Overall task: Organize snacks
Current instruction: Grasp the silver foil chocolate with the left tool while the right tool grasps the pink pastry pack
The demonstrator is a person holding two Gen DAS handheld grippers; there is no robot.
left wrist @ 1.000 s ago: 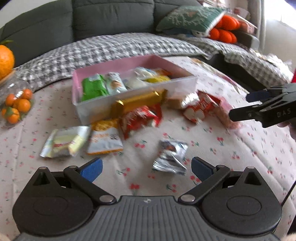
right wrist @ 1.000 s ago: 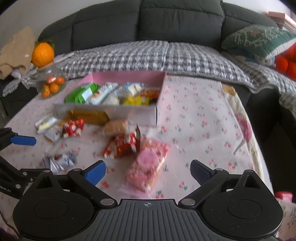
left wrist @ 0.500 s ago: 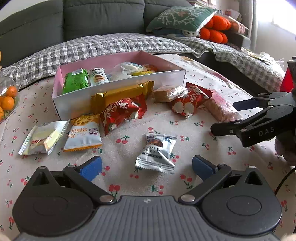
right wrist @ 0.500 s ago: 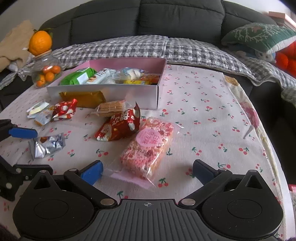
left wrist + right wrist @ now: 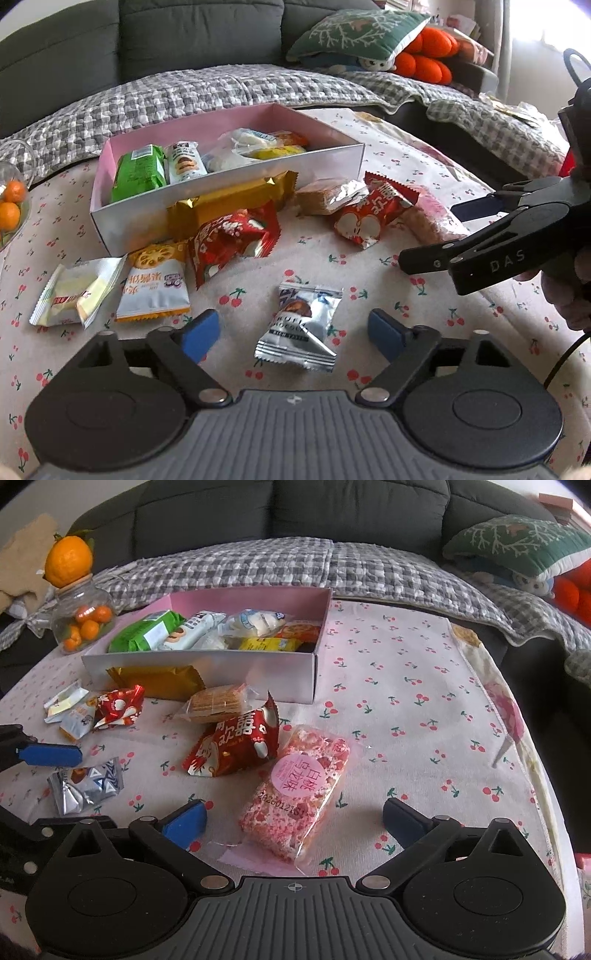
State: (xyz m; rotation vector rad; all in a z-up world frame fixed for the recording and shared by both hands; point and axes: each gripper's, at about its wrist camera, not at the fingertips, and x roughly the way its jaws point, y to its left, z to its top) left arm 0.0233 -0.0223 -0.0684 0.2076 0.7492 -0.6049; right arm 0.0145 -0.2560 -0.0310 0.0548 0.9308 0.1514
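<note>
On the cherry-print tablecloth, the pink-lined rectangular cardboard box already holds a green packet, a white biscuit stick pack, white pouches and a yellow packet, so roughly half done, I'd judge. Left outside: silver foil chocolate sachet, gold foil bar leaning against the box front, two red foil packets, clear-wrapped cracker stack, orange-white lotus-root pouch, white-yellow wafer pack, pink crisped-rice bar. Left gripper: jaws closing, silver sachet between them, pads not touching yet. Right gripper: jaws spread, straddling the pink bar's near end, no contact. Readable: "DAS" on the right gripper's side; date-like print on the pink bar; Chinese characters elsewhere.
</note>
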